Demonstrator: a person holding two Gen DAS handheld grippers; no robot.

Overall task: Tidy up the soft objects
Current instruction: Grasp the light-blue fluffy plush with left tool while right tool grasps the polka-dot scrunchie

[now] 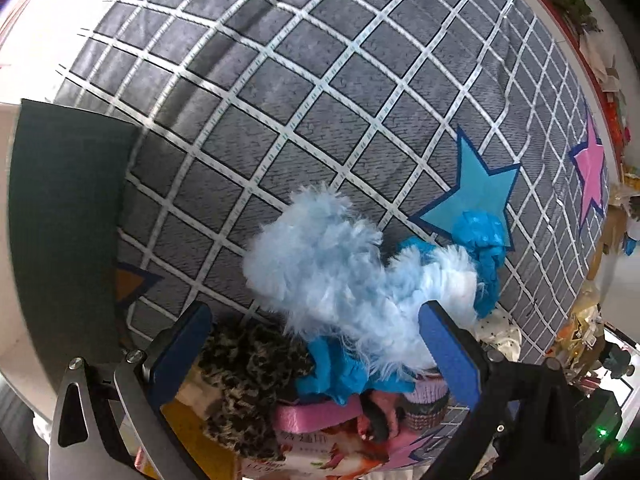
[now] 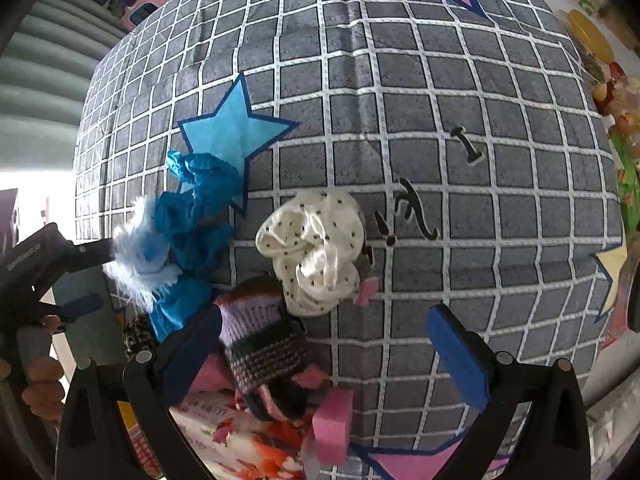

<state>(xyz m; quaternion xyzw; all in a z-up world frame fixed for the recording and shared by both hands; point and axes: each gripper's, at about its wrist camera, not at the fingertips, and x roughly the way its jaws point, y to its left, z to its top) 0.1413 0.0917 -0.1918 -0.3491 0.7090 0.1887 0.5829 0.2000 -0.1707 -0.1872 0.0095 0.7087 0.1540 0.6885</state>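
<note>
A fluffy light-blue and bright-blue soft toy (image 1: 352, 280) lies on the grey checked bedspread (image 1: 280, 100), near a blue star patch (image 1: 476, 192). My left gripper (image 1: 320, 352) is open, its blue pads on either side of the toy's near end, not closed on it. In the right wrist view the same toy (image 2: 176, 248) lies at the left. A white dotted cloth (image 2: 316, 252) lies ahead of my open right gripper (image 2: 320, 352). A purple and dark knitted piece (image 2: 260, 340) sits by its left pad.
A leopard-print fuzzy item (image 1: 248, 384) and pink foam (image 1: 316, 412) lie near the bed's front edge over a printed box (image 1: 320, 456). A dark green board (image 1: 68, 220) stands at the left. Cluttered shelves (image 1: 600, 60) line the right side.
</note>
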